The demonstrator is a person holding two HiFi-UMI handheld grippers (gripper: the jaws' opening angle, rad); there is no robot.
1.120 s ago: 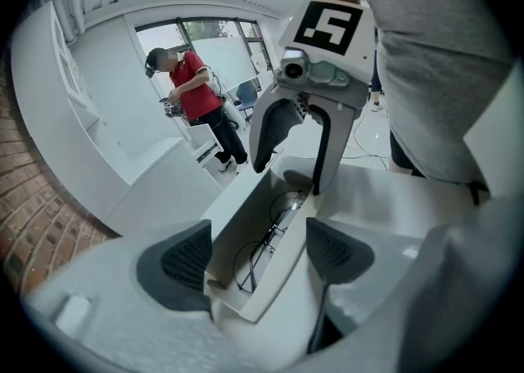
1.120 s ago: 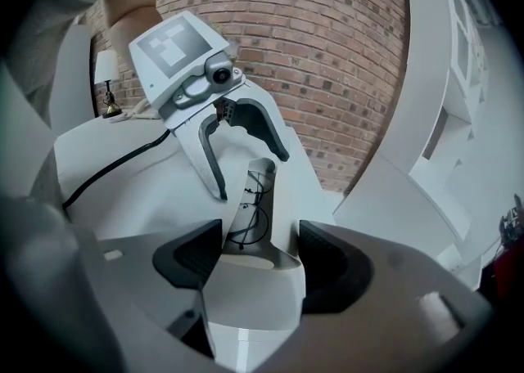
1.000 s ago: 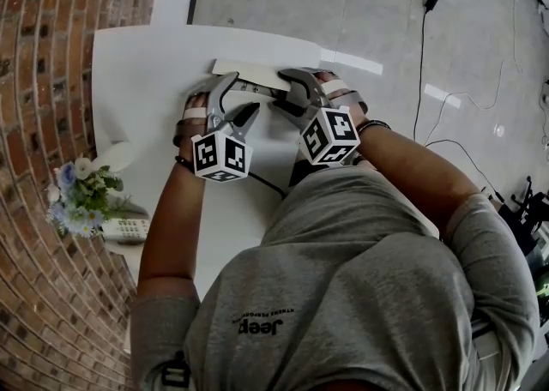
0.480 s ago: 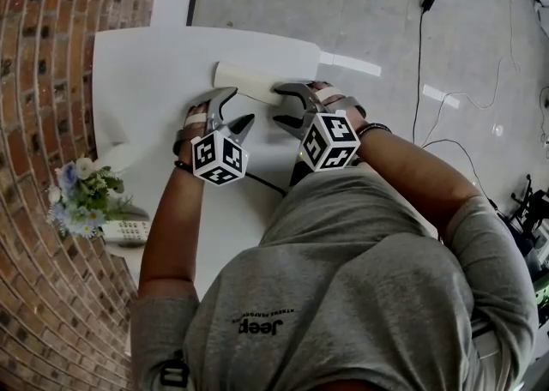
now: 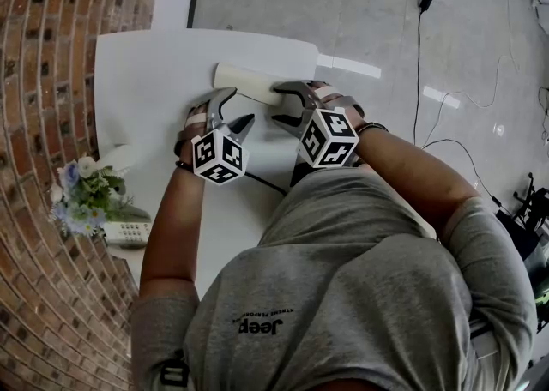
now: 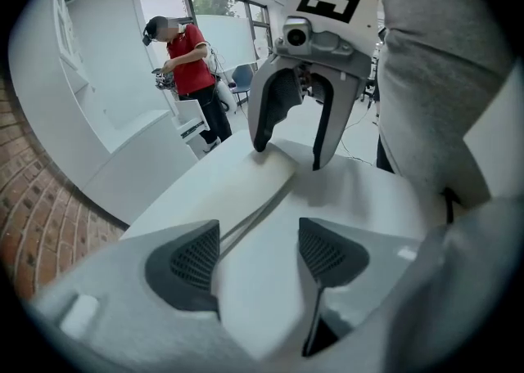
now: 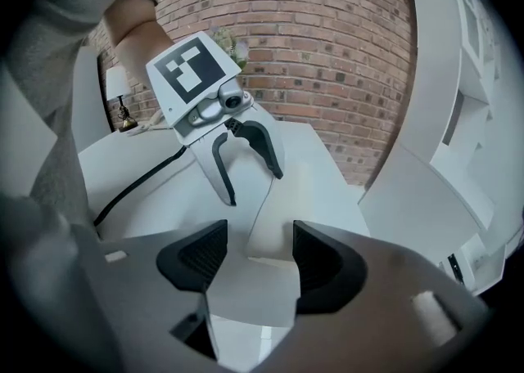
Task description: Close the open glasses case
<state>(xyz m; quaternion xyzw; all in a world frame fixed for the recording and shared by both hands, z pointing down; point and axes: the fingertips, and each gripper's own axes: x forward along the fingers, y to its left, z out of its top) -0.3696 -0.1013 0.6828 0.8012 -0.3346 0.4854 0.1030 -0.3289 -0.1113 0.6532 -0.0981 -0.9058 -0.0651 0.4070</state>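
Observation:
The white glasses case (image 5: 244,81) lies closed across the far middle of the white table (image 5: 146,81). My left gripper (image 5: 240,106) straddles its left part and my right gripper (image 5: 279,102) its right end. In the left gripper view the case (image 6: 254,199) fills the gap of the left gripper (image 6: 258,253), both dark pads against its sides, and the right gripper (image 6: 286,150) stands over its far end. The right gripper view shows the case (image 7: 270,224) between the right gripper's (image 7: 250,257) pads, with the left gripper (image 7: 250,179) beyond.
A bunch of flowers (image 5: 86,196) and a remote control (image 5: 127,231) sit at the table's left edge by the brick wall. A black cable (image 5: 266,183) runs over the near side. A person in red (image 6: 192,69) stands far off. More cables lie on the floor (image 5: 429,63).
The case, open with its lid laid back a second ago, is now closed. Both grippers' jaws drew narrower around it, and the left gripper sank a little toward the table.

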